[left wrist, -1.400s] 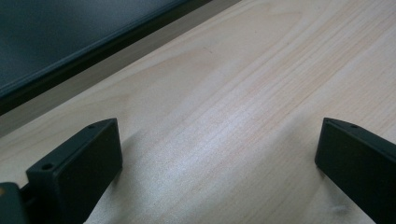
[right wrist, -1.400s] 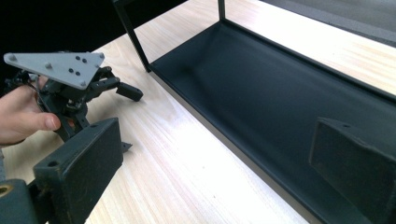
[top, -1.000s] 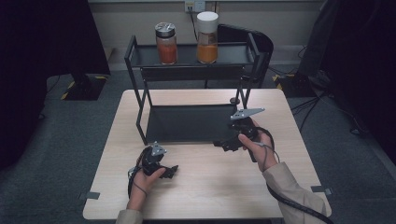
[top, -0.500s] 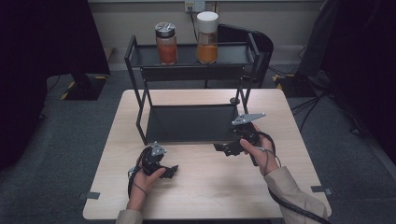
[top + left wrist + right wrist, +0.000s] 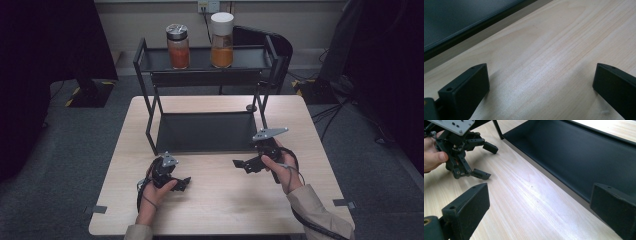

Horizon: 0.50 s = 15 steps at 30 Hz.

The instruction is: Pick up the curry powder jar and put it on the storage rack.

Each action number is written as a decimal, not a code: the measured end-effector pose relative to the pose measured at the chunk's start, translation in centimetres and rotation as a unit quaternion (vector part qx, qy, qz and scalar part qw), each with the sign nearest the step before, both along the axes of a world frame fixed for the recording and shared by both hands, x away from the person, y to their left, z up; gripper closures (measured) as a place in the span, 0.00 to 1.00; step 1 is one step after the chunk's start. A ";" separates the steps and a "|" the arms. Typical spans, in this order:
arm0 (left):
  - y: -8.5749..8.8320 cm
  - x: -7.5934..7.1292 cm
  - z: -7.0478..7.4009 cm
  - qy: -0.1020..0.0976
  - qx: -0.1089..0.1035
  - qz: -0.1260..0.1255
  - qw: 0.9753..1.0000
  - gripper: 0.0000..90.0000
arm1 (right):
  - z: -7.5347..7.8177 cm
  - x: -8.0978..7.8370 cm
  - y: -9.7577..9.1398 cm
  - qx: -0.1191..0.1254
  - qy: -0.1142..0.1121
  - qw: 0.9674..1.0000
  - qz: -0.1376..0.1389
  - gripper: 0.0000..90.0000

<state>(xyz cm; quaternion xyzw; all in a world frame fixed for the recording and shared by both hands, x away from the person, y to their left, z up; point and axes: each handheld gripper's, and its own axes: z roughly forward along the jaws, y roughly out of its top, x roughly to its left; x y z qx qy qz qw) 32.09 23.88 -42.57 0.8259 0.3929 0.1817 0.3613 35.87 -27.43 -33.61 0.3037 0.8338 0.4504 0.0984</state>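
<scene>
Black two-tier metal rack (image 5: 205, 132), the nearest thing to both tools, fills the upper centre of the high view on the pale wooden table (image 5: 220, 200), its lower tray empty and two orange-filled spice jars (image 5: 200, 47) on the top shelf. Best approach, as I judge it: lift the right gripper (image 5: 240, 164) clear of the tray lip before reaching in, jaws kept spread. Left gripper (image 5: 184, 184) sits lower left, jaws also spread, both pinching nothing.
</scene>
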 end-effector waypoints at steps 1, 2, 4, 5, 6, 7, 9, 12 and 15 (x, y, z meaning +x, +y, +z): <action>0.0 0.0 0.0 0.001 -0.001 0.001 1.000 0.00 | -0.1 0.0 -0.1 0.001 0.001 1.000 0.000 0.02; 0.0 0.0 0.0 0.000 -0.001 0.001 1.000 0.00 | -0.2 -0.1 -0.3 0.001 0.002 1.000 0.000 0.02; 0.0 0.0 0.0 0.000 0.000 0.000 1.000 0.00 | -0.4 -0.1 -0.6 0.002 0.005 1.000 0.000 0.02; 0.0 0.0 0.0 0.000 0.000 0.000 1.000 0.00 | -0.5 -0.2 -0.7 0.002 0.007 1.000 -0.002 0.02; 0.0 0.0 0.0 0.000 0.000 0.000 1.000 0.00 | -0.6 -0.2 -0.8 0.002 0.007 1.000 -0.003 0.02; 0.0 0.0 0.0 -0.001 0.001 -0.001 1.000 0.00 | -0.8 -0.2 -1.0 0.004 0.008 1.000 -0.003 0.02; 0.0 0.0 0.0 0.000 0.000 0.000 1.000 0.00 | -1.0 -0.3 -1.2 0.003 0.009 1.000 -0.005 0.02; 0.0 0.0 0.0 0.000 0.000 0.000 1.000 0.00 | -1.2 -0.5 -1.6 0.004 0.009 1.000 -0.008 0.02; 0.0 0.0 0.0 0.000 0.000 0.000 1.000 0.00 | -1.5 -0.6 -2.1 0.006 0.009 1.000 -0.009 0.02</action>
